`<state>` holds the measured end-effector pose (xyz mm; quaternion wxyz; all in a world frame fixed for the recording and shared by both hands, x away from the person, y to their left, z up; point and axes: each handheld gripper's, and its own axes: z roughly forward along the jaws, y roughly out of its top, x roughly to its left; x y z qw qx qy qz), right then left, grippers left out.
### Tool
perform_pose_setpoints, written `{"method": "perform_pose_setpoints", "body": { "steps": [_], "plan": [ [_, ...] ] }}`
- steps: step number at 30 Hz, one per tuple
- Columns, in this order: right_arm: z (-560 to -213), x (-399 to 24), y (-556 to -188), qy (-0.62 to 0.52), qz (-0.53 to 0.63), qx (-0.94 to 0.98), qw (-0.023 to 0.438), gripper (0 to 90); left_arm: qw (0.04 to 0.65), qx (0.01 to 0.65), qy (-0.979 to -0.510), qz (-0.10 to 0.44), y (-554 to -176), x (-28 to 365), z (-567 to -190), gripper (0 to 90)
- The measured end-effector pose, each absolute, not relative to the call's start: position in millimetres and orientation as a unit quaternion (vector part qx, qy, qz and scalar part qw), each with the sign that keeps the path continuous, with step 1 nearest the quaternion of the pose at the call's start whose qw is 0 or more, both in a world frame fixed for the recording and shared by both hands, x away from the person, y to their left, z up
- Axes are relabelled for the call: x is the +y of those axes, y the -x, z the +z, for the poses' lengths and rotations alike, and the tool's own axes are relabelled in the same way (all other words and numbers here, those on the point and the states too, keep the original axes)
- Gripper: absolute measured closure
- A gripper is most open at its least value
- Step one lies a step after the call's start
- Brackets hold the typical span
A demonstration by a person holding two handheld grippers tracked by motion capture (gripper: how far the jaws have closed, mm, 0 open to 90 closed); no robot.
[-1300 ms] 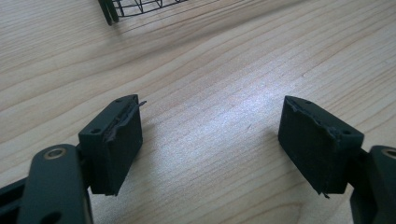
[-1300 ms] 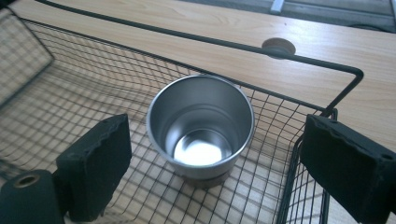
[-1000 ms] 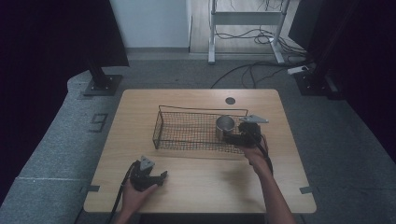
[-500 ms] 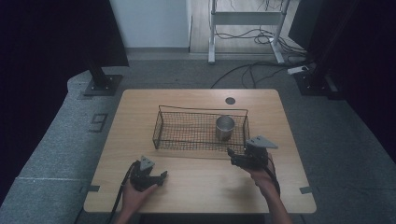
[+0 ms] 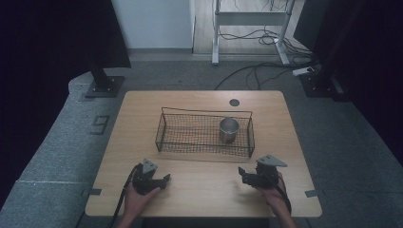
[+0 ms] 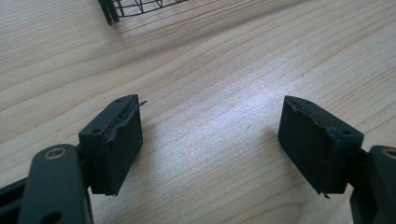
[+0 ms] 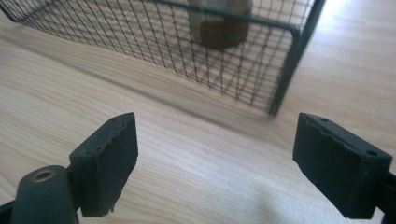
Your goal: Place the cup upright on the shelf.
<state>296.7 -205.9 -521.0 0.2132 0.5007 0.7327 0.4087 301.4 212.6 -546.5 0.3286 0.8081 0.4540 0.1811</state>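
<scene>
A metal cup (image 5: 229, 129) stands upright at the right end of a wire basket (image 5: 164, 128) mid-surface (image 5: 199, 187). Nearer, left gripper (image 5: 162, 179) and right gripper (image 5: 243, 174) rest well apart, jaws spread, empty.

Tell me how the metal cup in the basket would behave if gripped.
The metal cup looks smooth and shiny, so probably slippery. It seems thin-walled and hollow, likely light and stiff. Standing upright in the wire basket, it might tip if nudged near its rim.
</scene>
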Motion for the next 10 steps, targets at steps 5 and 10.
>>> {"method": "perform_pose_setpoints", "body": {
  "steps": [5,10],
  "plan": [
    [-531,-209,-299,-0.509,0.399,0.734,0.208,14.0,0.329,0.454,-0.808,0.181,-301,213,-546,21.8],
    [-534,-207,-300,-0.510,0.393,0.736,0.209,13.7,0.328,0.454,-0.808,0.181,-301,213,-546,21.8]
  ]
}}
